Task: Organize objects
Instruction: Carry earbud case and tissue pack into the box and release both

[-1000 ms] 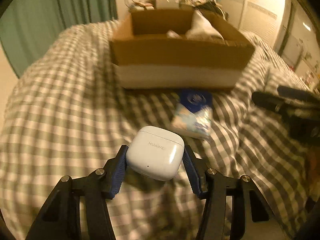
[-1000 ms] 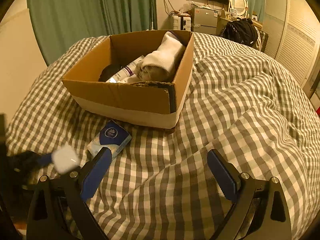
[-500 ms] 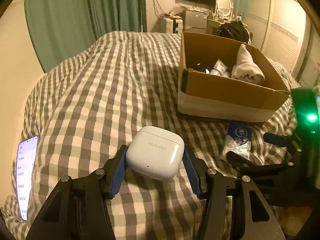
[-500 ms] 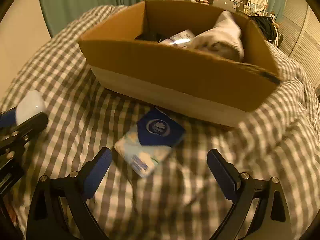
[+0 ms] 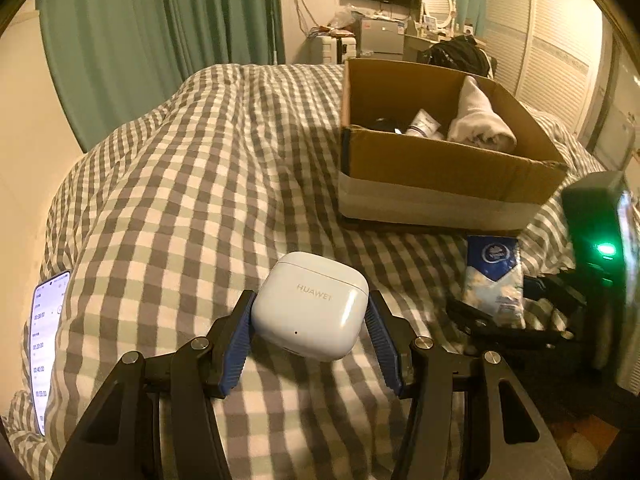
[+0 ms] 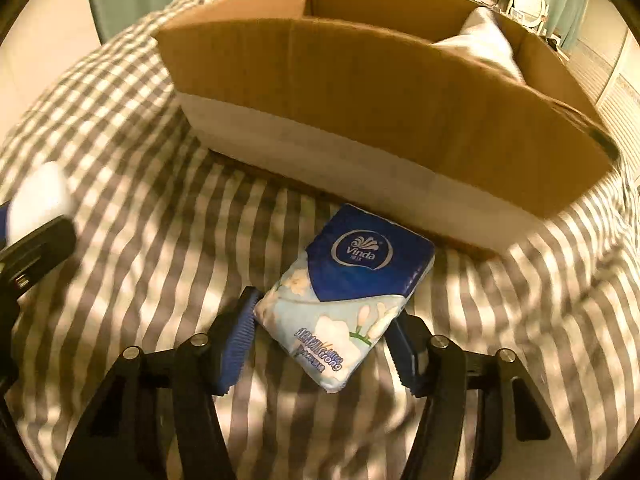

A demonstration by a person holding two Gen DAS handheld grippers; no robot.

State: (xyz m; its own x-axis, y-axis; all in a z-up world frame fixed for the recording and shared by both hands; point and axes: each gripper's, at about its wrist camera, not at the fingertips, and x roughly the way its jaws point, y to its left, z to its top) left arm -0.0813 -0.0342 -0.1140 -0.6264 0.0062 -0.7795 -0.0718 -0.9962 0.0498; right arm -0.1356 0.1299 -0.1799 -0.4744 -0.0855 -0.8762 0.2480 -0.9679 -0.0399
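the cardboard box (image 5: 440,168) on the checked bedspread (image 5: 200,184) holds a rolled white towel (image 5: 480,120) and a tube (image 5: 424,122), at 5 o'clock of it the right gripper (image 6: 320,340) closes around the tissue pack (image 6: 348,288), and the left gripper (image 5: 310,328) clamps the white earbud case (image 5: 310,304).

I read "HUAWEI" in grey on the front of the white earbud case (image 5: 310,306), centre of my left wrist view. In the right wrist view, "Vinda" sits in a white oval logo on the blue top of the tissue pack (image 6: 346,294), lower centre; lower on the pack there's blue print ending in "Strong", the rest unclear. The phone screen (image 5: 44,354) at the left edge shows a column of time-like entries, too small to read reliably.
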